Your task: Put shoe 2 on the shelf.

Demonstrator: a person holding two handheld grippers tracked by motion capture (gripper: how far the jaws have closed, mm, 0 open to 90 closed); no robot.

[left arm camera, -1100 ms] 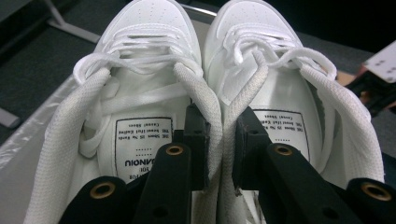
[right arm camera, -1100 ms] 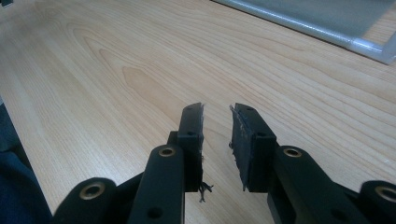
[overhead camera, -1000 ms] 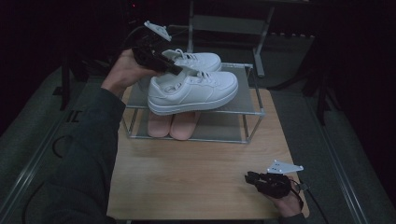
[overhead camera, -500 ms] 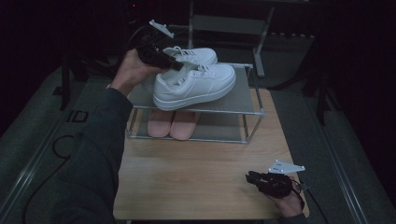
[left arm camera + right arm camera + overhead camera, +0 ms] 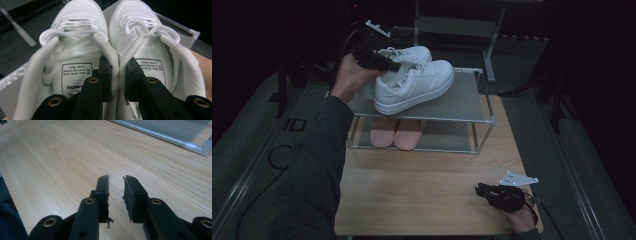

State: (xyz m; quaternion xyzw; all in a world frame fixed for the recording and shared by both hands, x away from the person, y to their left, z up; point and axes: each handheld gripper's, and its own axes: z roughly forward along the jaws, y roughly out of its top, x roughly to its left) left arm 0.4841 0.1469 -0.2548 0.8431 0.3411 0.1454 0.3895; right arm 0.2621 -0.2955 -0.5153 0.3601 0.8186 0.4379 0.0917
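A pair of white sneakers [image 5: 414, 82] is at the top shelf of a small metal shoe rack [image 5: 462, 102]. My left gripper [image 5: 373, 58] is shut on their two inner collars, pinching them together. In the left gripper view the jaws [image 5: 118, 75] clamp the padded edges between the left shoe [image 5: 75, 30] and the right shoe [image 5: 140, 25], whose toes point away. My right gripper [image 5: 492, 192] rests low over the wooden table near its front right corner. It [image 5: 116, 192] stands open with nothing between the pads.
A pink pair of shoes [image 5: 396, 132] sits on the rack's lower shelf. The wooden table [image 5: 412, 185] stretches in front of the rack, whose metal edge [image 5: 175, 137] shows in the right gripper view. Dark floor and stands surround the table.
My left gripper has shifted slightly back with the white pair in it, and the toes have swung toward the far right. The right gripper has barely moved.
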